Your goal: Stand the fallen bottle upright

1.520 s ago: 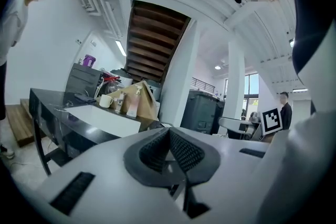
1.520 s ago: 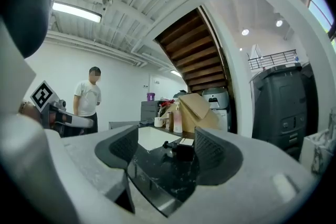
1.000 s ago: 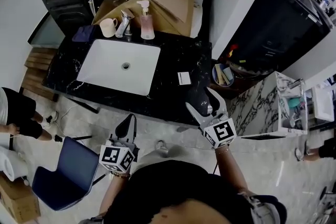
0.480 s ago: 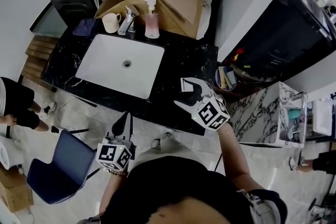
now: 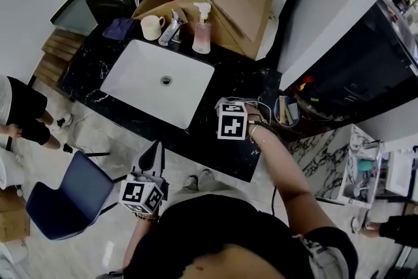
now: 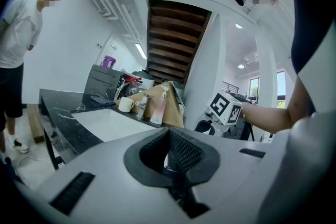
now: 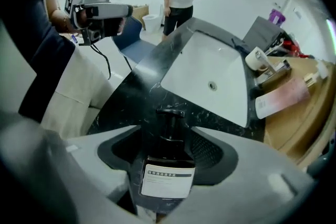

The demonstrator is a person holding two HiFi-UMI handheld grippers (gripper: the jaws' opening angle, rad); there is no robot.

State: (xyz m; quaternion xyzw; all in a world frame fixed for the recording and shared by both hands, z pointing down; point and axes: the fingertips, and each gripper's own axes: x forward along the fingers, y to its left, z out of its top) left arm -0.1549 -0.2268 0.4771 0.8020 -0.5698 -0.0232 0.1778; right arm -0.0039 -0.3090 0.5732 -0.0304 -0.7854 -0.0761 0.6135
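A dark pump bottle (image 7: pixel 167 165) with a white label lies on its side on the black marble counter (image 5: pixel 255 85), right of the sink. My right gripper (image 7: pixel 168 139) points steeply down over it, its jaws closing with the bottle between them; a gap still shows beside the bottle. In the head view the right gripper (image 5: pixel 233 115) and its marker cube hide the bottle. My left gripper (image 5: pixel 153 152) is shut and empty, held off the counter's front edge; in its own view the left gripper (image 6: pixel 170 152) shows its pads meeting.
A white sink (image 5: pixel 130 75) is set in the counter. Behind it stand a mug (image 5: pixel 152 27), a faucet (image 5: pixel 173 26), a pink soap dispenser (image 5: pixel 202 36) and a cardboard box (image 5: pixel 241 3). A blue chair (image 5: pixel 65 196) and a person (image 5: pixel 16 121) are at the left.
My right gripper has come forward from the counter's front edge, rolled over and dropped down onto the fallen bottle. The left gripper has hardly shifted.
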